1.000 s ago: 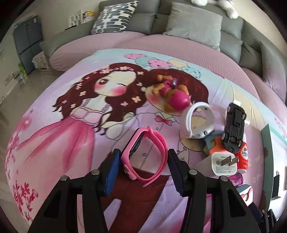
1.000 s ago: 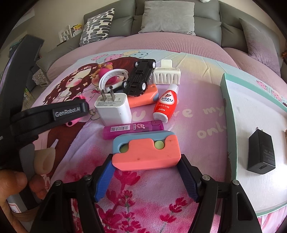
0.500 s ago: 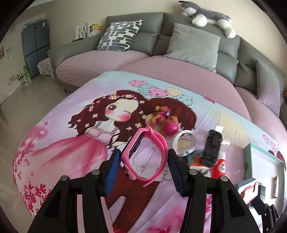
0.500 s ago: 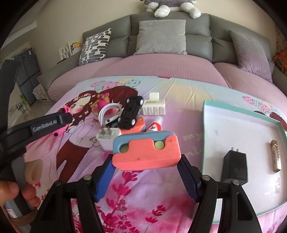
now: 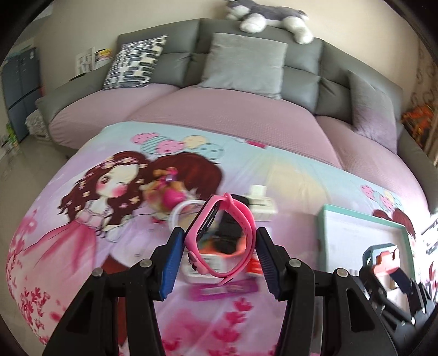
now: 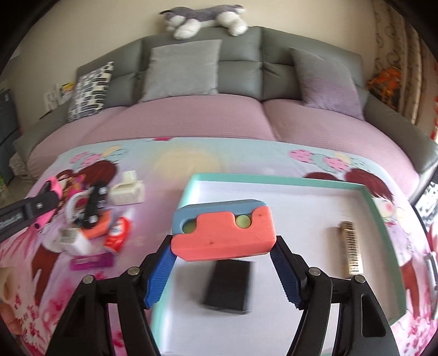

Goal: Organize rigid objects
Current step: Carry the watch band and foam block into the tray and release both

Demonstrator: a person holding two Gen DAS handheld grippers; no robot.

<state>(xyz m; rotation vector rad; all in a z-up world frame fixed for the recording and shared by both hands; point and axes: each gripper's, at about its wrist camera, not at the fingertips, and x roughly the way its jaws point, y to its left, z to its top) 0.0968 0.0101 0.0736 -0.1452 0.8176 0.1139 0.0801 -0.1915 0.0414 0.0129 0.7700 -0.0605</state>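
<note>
Left wrist view: the left gripper (image 5: 217, 247) was clamped on a pink watch (image 5: 219, 238), ribbed blue pads pressing the looped, smooth rubbery strap from both sides, dark screen face turned toward the left pad. The watch hung clear above a blurred heap on the cloth: a white loop (image 5: 186, 212), a black toy car (image 5: 230, 235), a flat magenta strip (image 5: 225, 287) and a cream comb-like block (image 5: 260, 204).

Right wrist view: the right gripper (image 6: 223, 260) was closed on a foam block (image 6: 223, 230), coral front, grey-blue back layer, two round holes showing pale green. The block's matte surface carried small dark specks. It was held above the tray (image 6: 276, 182), a shallow rectangular tray with a teal rim and white floor. On that floor lay a black charger (image 6: 228, 286), boxy and blurred, directly below the block, and a narrow gold ridged piece (image 6: 351, 250) near the right wall. The two were well apart.

The tray sat on a cartoon blanket (image 6: 169, 161), pink and lilac, printed with a long-haired girl in a dress. Left of the tray lay a red-and-white tube (image 6: 117, 231) and a white plug (image 6: 68, 238). Behind stood a grey sofa (image 6: 241, 63) with lilac seat covers, square grey cushions, one patterned cushion, and a plush husky (image 6: 202, 17) lying along the backrest. The wall was cream.
</note>
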